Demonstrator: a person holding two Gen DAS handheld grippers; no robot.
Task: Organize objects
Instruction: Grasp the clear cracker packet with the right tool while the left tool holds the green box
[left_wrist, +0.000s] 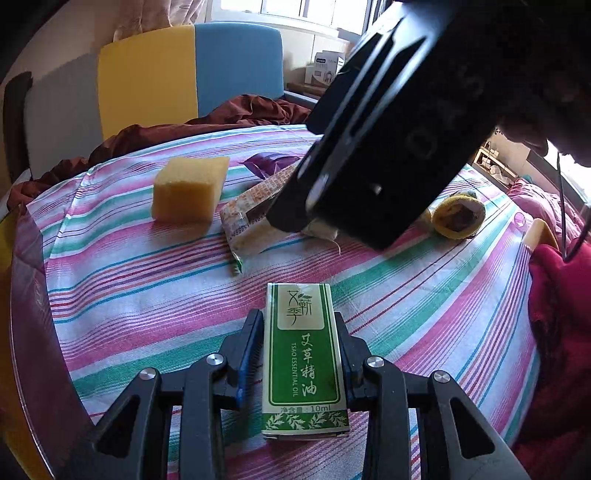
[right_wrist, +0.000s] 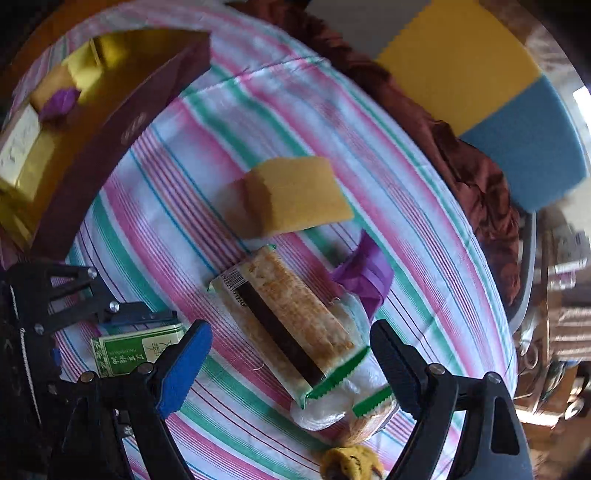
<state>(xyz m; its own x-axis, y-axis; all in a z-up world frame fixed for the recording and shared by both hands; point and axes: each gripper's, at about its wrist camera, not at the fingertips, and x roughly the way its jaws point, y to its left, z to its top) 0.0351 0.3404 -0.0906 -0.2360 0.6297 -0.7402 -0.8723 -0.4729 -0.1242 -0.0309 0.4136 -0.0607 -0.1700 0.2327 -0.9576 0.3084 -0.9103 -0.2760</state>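
Observation:
My left gripper (left_wrist: 301, 332) is shut on a green essential-oil box (left_wrist: 304, 358), just above the striped cloth; both also show in the right wrist view, the box (right_wrist: 136, 349) at the left. My right gripper (right_wrist: 291, 350) is open, its jaws on either side of a cracker packet (right_wrist: 288, 317) lying on the cloth. In the left wrist view the right gripper's black body (left_wrist: 373, 147) hangs over that packet (left_wrist: 251, 206). A yellow sponge (left_wrist: 190, 190) (right_wrist: 299, 192) lies beyond it.
A maroon box with gold lining (right_wrist: 96, 122) holds several items at far left. A purple wrapper (right_wrist: 365, 273), a clear plastic bag (right_wrist: 332, 402) and a yellow rolled sock (left_wrist: 458, 214) (right_wrist: 351, 461) lie near the packet. Brown fabric (left_wrist: 221, 122) and a coloured chair (left_wrist: 184, 74) stand behind.

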